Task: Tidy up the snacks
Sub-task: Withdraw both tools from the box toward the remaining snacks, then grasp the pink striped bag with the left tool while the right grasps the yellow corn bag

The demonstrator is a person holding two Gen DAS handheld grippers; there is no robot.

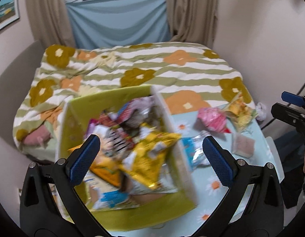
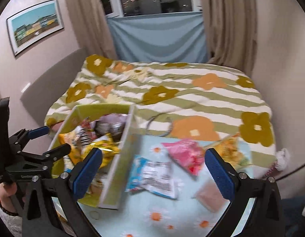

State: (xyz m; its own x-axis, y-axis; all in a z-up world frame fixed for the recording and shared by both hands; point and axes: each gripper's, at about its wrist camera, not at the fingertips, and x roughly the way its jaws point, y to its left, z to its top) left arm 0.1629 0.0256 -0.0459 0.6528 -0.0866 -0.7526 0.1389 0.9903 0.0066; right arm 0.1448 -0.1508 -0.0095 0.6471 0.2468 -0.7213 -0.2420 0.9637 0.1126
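My left gripper [image 1: 150, 150] sits nearest the lens, its blue pads [image 1: 84, 159] spread wide with nothing between them, hanging above the green box [image 1: 77, 106] already heaped with packets. My right gripper [image 2: 153, 165] is likewise spread and empty, hovering over the flowered table cover [image 2: 158, 215] just to the right of the box's pale wall [image 2: 120, 154].

Four snacks lie loose on that cover, outside the box. Nearest my right fingers is the blue-and-white packet [image 2: 152, 175], lying flat, close beside the box wall. Behind it rests the pink packet [image 2: 185, 156], farther right the yellow-orange bag [image 2: 232, 152] near the table edge by the bed [image 2: 172, 83], and at the front right a flat brownish pouch [image 2: 210, 198].

I judge all of these light, crinkly and soft, probably air-filled film that gives under pressure and slides on smooth cloth. The contents may crush, so a gentle pinch suits them. For the blue-and-white packet I would take a crimped end seam or a raised corner, since the flat middle offers little to close on. The pouch lies flattest and looks hardest to get under. The pictures are blurred, so the print is unreadable.
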